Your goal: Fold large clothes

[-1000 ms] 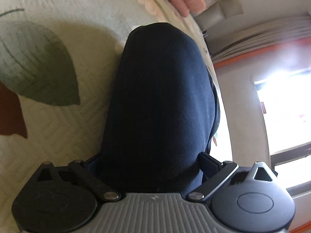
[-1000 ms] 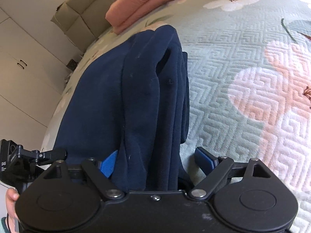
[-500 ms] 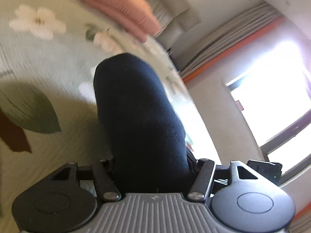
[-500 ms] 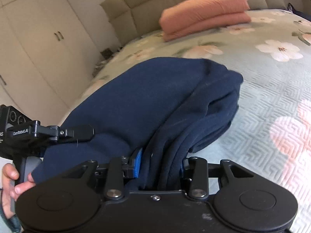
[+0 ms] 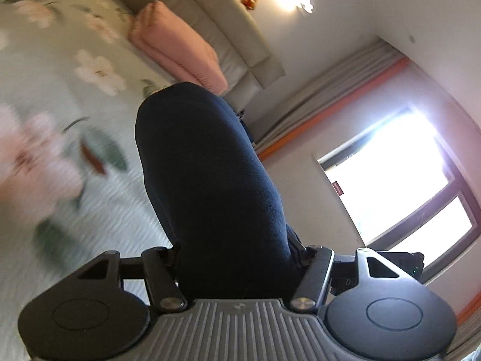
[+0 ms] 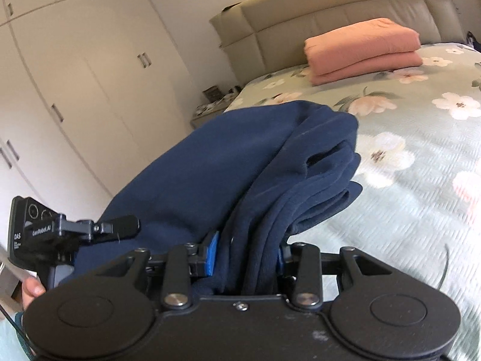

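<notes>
A folded navy blue garment [image 6: 240, 162] is held up off the bed between both grippers. My right gripper [image 6: 245, 255] is shut on its layered edge, blue pads pressed on either side. My left gripper [image 5: 237, 255] is shut on the other end of the garment [image 5: 207, 180], which bulges out over the fingers and hides them. The left gripper's body [image 6: 45, 234] shows at the left of the right wrist view.
The bed has a pale green floral quilt [image 6: 421, 180]. A folded pink blanket [image 6: 363, 48] lies by the beige headboard [image 6: 330, 9]. White wardrobes [image 6: 75, 90] stand at the left. A bright window [image 5: 399, 186] and curtains are on the other side.
Both grippers closed on the garment and lifted it off the quilt. The views tilted up from the bed surface toward the headboard and the room.
</notes>
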Motion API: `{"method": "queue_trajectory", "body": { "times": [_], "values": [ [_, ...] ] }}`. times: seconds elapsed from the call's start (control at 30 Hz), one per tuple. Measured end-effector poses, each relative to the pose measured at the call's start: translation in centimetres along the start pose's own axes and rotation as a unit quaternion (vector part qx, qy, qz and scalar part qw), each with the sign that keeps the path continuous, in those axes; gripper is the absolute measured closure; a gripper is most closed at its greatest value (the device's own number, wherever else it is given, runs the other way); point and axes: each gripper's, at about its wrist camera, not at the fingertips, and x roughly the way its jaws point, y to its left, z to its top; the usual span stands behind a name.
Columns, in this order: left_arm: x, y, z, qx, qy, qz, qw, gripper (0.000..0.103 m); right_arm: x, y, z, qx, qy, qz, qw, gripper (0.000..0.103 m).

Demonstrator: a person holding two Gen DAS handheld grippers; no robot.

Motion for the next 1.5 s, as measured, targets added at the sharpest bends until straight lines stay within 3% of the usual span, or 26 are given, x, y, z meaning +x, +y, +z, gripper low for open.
{"method": "queue_trajectory", "body": {
  "times": [0.13,0.23,0.3,0.43,0.47,0.5,0.53,0.67,0.8,0.83,0.9,0.93,1.03,1.07,1.1,1.2,1.27,1.33,1.43,1.5],
  "values": [
    [-2.9,3.3,-5.6,-0.034,-0.019,0.027,0.9989,0.04,1.7,0.3,-4.0,0.017,0.037,0.002,0.999,0.057],
    [-2.8,7.7,-9.1,-0.072,0.003,0.058,0.9957,0.039,4.4,-0.9,-8.6,0.03,0.071,-0.009,0.997,0.057],
    [-2.7,10.2,-11.5,-0.072,0.013,0.079,0.9942,0.038,5.9,-1.8,-11.4,0.046,0.085,-0.011,0.995,0.057],
    [-5.2,12.1,-12.9,-0.079,-0.016,0.051,0.9954,0.035,6.2,-3.0,-13.7,0.057,0.071,0.002,0.996,0.056],
    [-5.8,12.2,-13.0,-0.075,-0.019,0.048,0.9958,0.035,5.7,-3.3,-13.7,0.056,0.065,0.0,0.996,0.052],
    [-6.4,12.0,-13.1,-0.069,-0.024,0.049,0.9961,0.036,5.1,-3.3,-13.8,0.054,0.061,-0.004,0.997,0.039],
    [-7.5,11.6,-13.2,-0.057,-0.033,0.054,0.9964,0.037,4.5,-3.4,-13.7,0.053,0.058,-0.015,0.997,0.034],
    [-12.5,7.9,-12.6,0.019,-0.091,0.096,0.991,0.038,-0.7,-2.1,-13.6,0.044,0.008,-0.062,0.997,0.032],
    [-12.8,3.0,-11.1,0.072,-0.09,0.103,0.988,0.038,-2.9,3.9,-13.7,-0.007,-0.032,-0.134,0.991,0.032],
    [-12.0,2.1,-10.6,0.077,-0.078,0.102,0.9887,0.04,-2.5,5.5,-14.1,-0.015,-0.029,-0.138,0.99,0.036],
    [-9.6,1.2,-10.3,0.099,-0.054,0.091,0.9894,0.049,-0.8,8.1,-15.0,-0.053,-0.007,-0.158,0.986,0.074],
    [-8.3,1.1,-10.4,0.109,-0.032,0.091,0.9893,0.052,0.2,8.9,-15.6,-0.074,0.0,-0.176,0.982,0.078],
    [-5.2,2.2,-12.2,0.126,0.046,0.112,0.9846,0.081,2.3,9.0,-18.3,-0.104,0.03,-0.219,0.97,0.085],
    [-5.0,2.4,-13.4,0.135,0.056,0.128,0.9809,0.091,3.1,8.0,-19.3,-0.107,0.041,-0.237,0.965,0.09],
    [-5.1,3.2,-14.3,0.139,0.066,0.137,0.9785,0.096,3.6,7.0,-20.1,-0.101,0.055,-0.25,0.961,0.103],
    [-7.1,5.2,-15.7,0.098,0.069,0.107,0.987,0.1,2.5,4.4,-20.9,-0.052,0.06,-0.238,0.968,0.103],
    [-8.1,5.0,-16.1,0.119,0.06,0.115,0.9844,0.1,1.3,4.1,-19.6,-0.025,0.051,-0.248,0.967,0.103],
    [-7.9,4.2,-16.2,0.141,0.059,0.127,0.9801,0.1,0.3,4.2,-16.9,-0.014,0.003,-0.248,0.969,0.1],
    [-6.8,3.8,-16.0,0.147,0.065,0.128,0.9787,0.1,2.2,5.8,-12.5,-0.056,-0.034,-0.229,0.971,0.099],
    [-6.5,3.9,-16.2,0.137,0.066,0.125,0.9805,0.1,5.7,6.4,-9.8,-0.082,-0.037,-0.184,0.979,0.099]
  ]
}}
